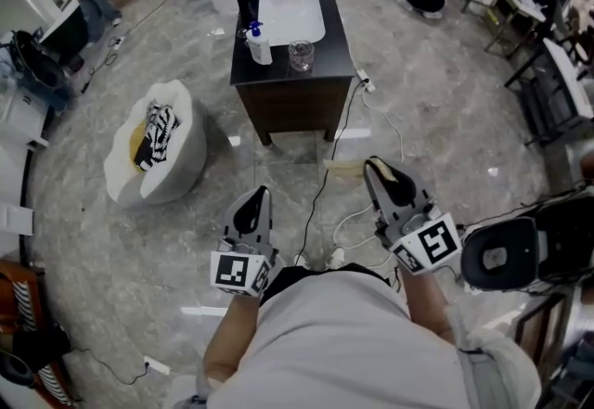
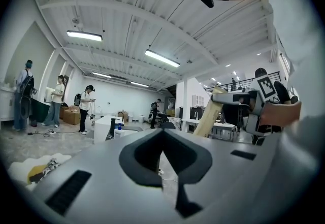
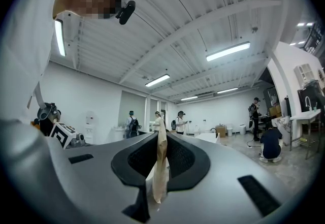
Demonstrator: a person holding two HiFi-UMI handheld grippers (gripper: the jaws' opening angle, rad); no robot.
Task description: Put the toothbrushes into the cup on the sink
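Person is standing well back from the sink (image 1: 295,16), carrying both tools low and close to the body. The right gripper (image 1: 376,166) is pinching a thin, flat tan strip (image 3: 161,167) edge-on between its pads. The strip is sticking out past the tips toward the person's left, and in the left gripper view it is showing as a pale slat hanging from one end. I am taking it for a toothbrush, bamboo-handled or in a paper sleeve, but no bristle head is showing, so I am not calling that certain. The left gripper (image 1: 260,192) is riding closed with nothing between its pads. The cup (image 1: 300,56), clear glass, is standing on the dark cabinet (image 1: 320,73) top near the front edge, just in front of the basin and beside the soap bottle (image 1: 259,44); nothing is poking above its rim. Handling, as a judgement: the strip is looking very light, narrow and fairly stiff, so the flat-face pinch is suiting it, though the long free end is likely to swing. The end grip is leaving the free end ready to go in first. The glass is looking light, tippy and breakable, calling for a drop down its middle, clear of the rim.
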